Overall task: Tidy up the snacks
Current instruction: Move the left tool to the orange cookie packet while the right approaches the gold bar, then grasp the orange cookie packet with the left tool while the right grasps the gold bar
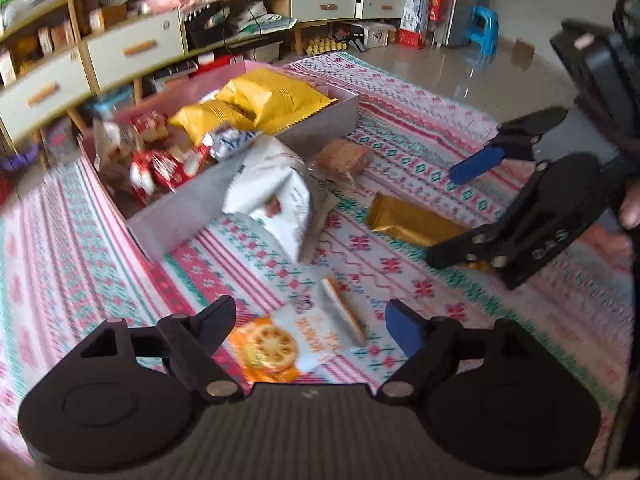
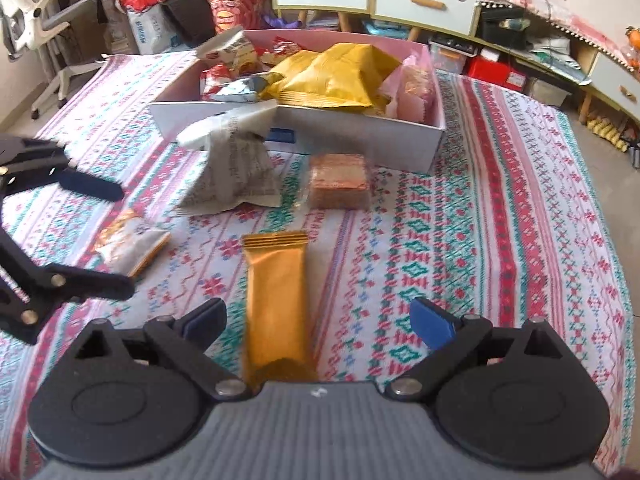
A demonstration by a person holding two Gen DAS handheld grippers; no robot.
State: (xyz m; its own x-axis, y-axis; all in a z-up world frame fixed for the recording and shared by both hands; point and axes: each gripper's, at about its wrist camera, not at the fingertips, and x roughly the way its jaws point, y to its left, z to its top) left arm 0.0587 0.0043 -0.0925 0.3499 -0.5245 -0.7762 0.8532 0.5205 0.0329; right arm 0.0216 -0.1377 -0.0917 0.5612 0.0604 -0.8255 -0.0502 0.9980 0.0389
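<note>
A pink-lined cardboard box (image 1: 320, 126) (image 2: 360, 132) holds yellow bags (image 1: 272, 98) (image 2: 336, 72) and red snack packs (image 1: 160, 168). On the patterned cloth lie a white crumpled bag (image 1: 272, 196) (image 2: 236, 168), a brown biscuit pack (image 1: 342, 158) (image 2: 340, 184), a gold bar wrapper (image 1: 412, 222) (image 2: 276, 300) and an orange-and-white cracker packet (image 1: 280, 344) (image 2: 132, 246). My left gripper (image 1: 312, 324) (image 2: 120, 236) is open and empty, straddling the cracker packet. My right gripper (image 2: 318, 318) (image 1: 452, 216) is open and empty, straddling the gold bar.
The cloth-covered table (image 2: 500, 240) stands before low cabinets with drawers (image 1: 132, 50) (image 2: 424, 0). A blue stool (image 1: 484, 26) stands on the floor at the back. A white chair (image 2: 44, 28) stands at the left.
</note>
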